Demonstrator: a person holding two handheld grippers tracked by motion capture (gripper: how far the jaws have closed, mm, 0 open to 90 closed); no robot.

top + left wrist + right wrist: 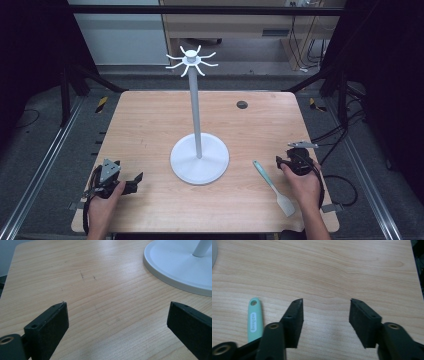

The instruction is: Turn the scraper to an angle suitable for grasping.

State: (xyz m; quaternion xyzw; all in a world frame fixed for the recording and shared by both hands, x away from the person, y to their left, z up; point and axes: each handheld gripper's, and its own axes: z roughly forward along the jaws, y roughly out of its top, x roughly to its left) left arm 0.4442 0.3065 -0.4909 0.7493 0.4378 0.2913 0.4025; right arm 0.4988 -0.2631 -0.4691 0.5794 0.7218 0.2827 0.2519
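In the high view the spatula point(273, 181) lies flat on the table point(150, 120), just beside the right gripper point(285, 161), with its mint handle pointing toward the white stand point(199, 157). The right gripper view adds the handle's hole and a white label point(253, 321), and this gripper's jaws stand apart with bare wood between them. The left gripper point(117, 325) view shows wide released jaws over the wood and the stand's base rim point(160, 275) close by.
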